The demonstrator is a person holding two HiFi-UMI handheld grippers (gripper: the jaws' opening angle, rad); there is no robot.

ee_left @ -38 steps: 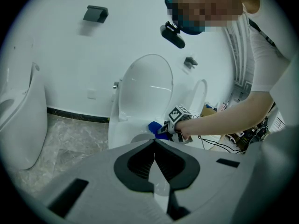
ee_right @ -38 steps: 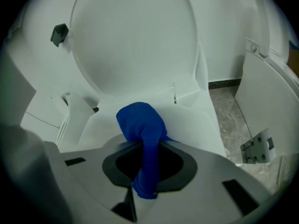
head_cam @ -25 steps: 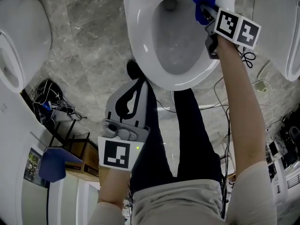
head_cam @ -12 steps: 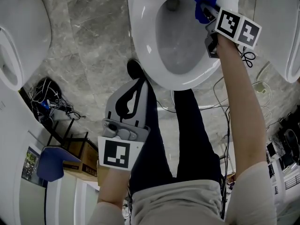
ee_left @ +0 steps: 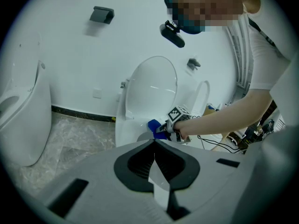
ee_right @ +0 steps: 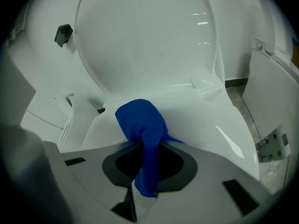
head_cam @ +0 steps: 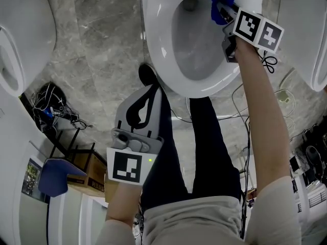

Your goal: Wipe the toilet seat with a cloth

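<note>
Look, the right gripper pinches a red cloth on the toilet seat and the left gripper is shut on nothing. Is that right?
Only the colour is wrong: the cloth is blue, not red, as the right gripper view shows. The right gripper does pinch it on the toilet seat, and the left gripper is shut on nothing.

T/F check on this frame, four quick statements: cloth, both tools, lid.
1. The right tool grips the blue cloth. True.
2. The left tool holds a second cloth. False: its jaws are together with nothing between them.
3. The toilet lid is down. False: it stands raised behind the bowl.
4. The blue cloth is at the rear of the toilet seat, close to the lid. True.
</note>
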